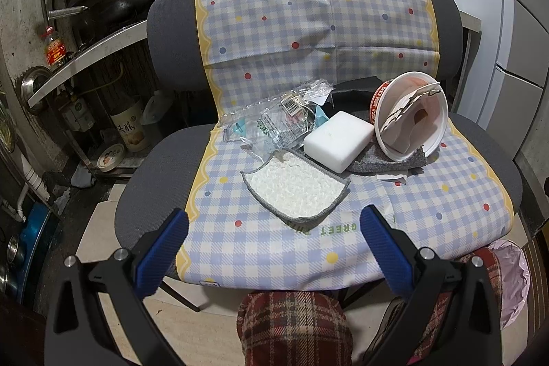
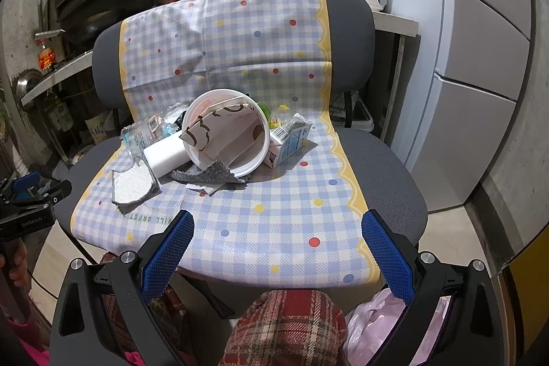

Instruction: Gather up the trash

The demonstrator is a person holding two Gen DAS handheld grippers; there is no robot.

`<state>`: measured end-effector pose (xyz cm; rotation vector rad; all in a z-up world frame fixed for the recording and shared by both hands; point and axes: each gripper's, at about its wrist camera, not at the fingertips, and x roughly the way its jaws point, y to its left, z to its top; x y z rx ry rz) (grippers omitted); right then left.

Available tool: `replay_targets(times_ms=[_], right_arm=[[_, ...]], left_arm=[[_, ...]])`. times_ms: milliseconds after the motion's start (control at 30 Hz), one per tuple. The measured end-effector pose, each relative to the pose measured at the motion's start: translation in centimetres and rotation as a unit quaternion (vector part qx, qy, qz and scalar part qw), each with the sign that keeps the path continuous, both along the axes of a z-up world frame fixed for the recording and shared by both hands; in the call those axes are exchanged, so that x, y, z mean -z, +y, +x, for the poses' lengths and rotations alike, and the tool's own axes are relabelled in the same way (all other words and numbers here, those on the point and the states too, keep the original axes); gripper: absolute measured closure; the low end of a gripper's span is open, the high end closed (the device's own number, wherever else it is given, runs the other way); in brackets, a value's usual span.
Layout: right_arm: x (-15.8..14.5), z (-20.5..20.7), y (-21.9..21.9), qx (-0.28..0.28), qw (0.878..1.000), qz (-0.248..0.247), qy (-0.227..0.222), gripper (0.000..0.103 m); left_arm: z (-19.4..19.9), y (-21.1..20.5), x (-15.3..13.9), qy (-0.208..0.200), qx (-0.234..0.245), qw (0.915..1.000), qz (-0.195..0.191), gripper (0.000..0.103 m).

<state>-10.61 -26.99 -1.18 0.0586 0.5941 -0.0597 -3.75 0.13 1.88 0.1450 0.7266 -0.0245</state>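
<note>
— Left wrist view: what's the surface?
— Checked cloth (image 1: 308, 246) over a kitchen chair (image 1: 151, 180); tipped noodle cup (image 1: 408, 115) beside a white sponge (image 1: 338, 139).
— Grippers?
— Left gripper (image 1: 274, 222) and right gripper (image 2: 278, 225) hover before the seat, jaws wide, empty.

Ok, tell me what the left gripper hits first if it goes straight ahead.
Probably the white scrub pad lying just beyond the open left gripper, with the white sponge block behind it; depth is hard to judge.

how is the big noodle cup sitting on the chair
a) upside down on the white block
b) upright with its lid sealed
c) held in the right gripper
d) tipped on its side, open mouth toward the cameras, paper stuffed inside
d: the noodle cup lies on its side with its open mouth facing the cameras and folded paper inside, and both grippers hang open, short of it.
</note>
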Motion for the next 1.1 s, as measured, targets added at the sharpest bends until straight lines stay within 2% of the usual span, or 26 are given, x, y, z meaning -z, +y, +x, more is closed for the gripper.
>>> replay_targets(times_ms=[600,767,867,967,1033,1067,1100], right_arm=[[0.0,0.0,-0.1,0.000,1.000,-0.003,-0.005,0.006],[0.7,0.3,-0.1,-0.005,1.000,0.005,-0.001,0.006],[1.1,1.1,0.3,-0.022,1.000,0.013,-0.003,0.006],[1.6,2.4,0.6,-0.037,0.993,0.098,0.044,0.006],[1.5,3.4,0.7,-0.056,0.988,0.132,0.049,0.006],[1.2,3.6,0.9,-0.060,0.990,0.125,0.031,0.006],[1.2,4.1,1.3,-0.064,0.994,0.085,0.016,0.006]], left_arm=[[0.1,-0.1,0.1,0.001,-0.001,1.0000,0.001,0.006],[0.1,0.2,1.2,0.005,-0.004,1.0000,0.001,0.006],[0.8,0.4,2.3,0.018,-0.007,0.9998,0.002,0.006],[1.8,0.7,3.4,0.032,-0.001,0.9995,-0.004,0.006],[2.4,0.8,4.0,0.026,0.007,0.9996,-0.006,0.006],[2.7,0.9,4.2,0.025,0.007,0.9997,-0.004,0.006],[3.2,0.9,4.7,0.028,0.011,0.9996,-0.003,0.006]])
